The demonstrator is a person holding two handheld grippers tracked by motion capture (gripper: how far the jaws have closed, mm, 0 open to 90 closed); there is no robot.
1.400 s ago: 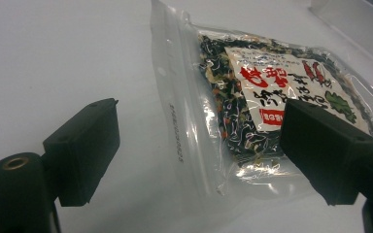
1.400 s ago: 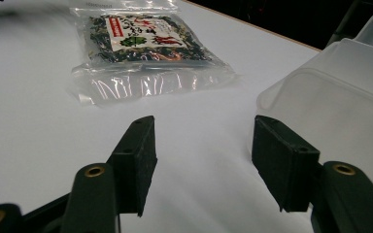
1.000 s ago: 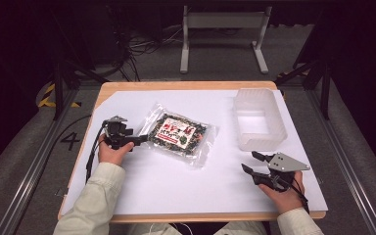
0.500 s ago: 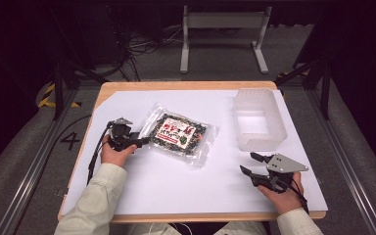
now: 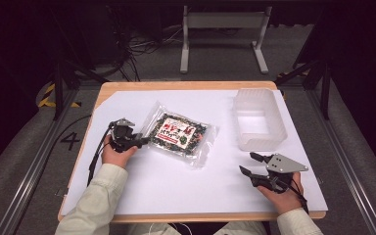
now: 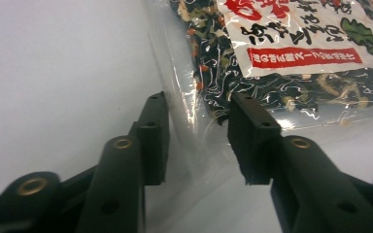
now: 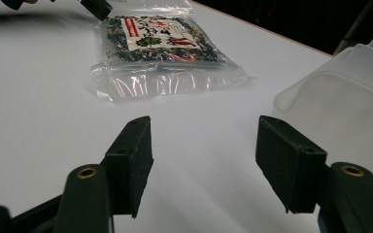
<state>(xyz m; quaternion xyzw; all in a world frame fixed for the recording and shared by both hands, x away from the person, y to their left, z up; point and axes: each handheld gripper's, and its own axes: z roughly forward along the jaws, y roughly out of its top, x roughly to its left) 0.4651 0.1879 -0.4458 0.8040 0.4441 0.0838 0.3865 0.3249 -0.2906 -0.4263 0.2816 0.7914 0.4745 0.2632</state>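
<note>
A clear bag of dark dried greens with a red and white label lies flat on the white sheet at mid-table. My left gripper is at the bag's left end. In the left gripper view the bag has its clear sealed edge between the jaws of the left gripper. Those jaws have just been closing, and a gap still shows between the pads. My right gripper rests near the front right, open and empty. In the right gripper view the bag lies well beyond the right gripper.
A translucent plastic tub stands at the back right of the table, just beyond the right gripper; its near wall shows in the right gripper view. The white sheet covers most of the wooden tabletop.
The left gripper has slid a little right onto the bag's left edge and its jaws have narrowed around it. The right hand and the bag have stayed put.
</note>
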